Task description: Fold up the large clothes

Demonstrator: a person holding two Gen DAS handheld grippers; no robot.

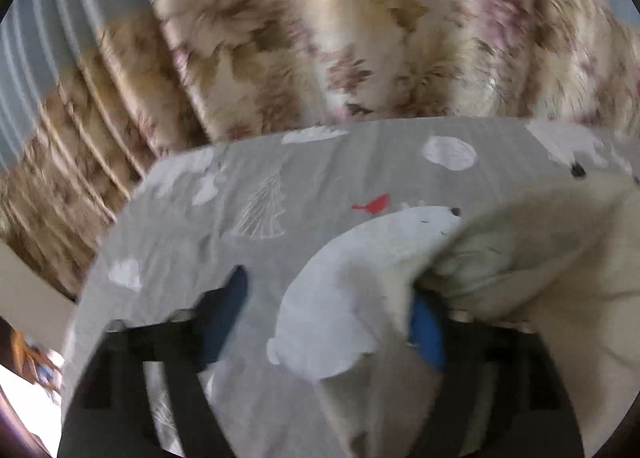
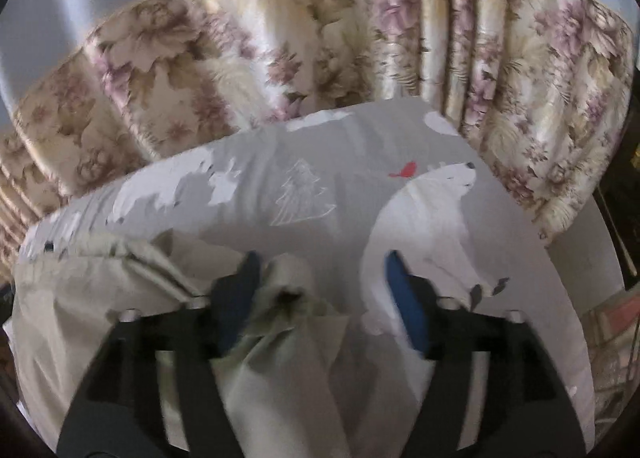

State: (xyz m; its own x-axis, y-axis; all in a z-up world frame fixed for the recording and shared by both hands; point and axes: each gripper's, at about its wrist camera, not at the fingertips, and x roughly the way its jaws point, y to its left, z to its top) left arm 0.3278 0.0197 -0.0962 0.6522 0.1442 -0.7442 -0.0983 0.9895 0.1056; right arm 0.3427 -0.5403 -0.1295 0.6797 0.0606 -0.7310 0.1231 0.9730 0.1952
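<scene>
Floral curtain at twelve o'clock; your left gripper and right gripper gape unclenched over soft, limp cream garment: pinch bunched hems.

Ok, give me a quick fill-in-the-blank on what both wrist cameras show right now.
1. The small bird printed on the grey bedsheet is ____.
2. Behind the bed hangs a floral ____.
3. Cream cloth lies between the right gripper fingers, whose jaws stand ____.

Missing words: red; curtain; open
</scene>
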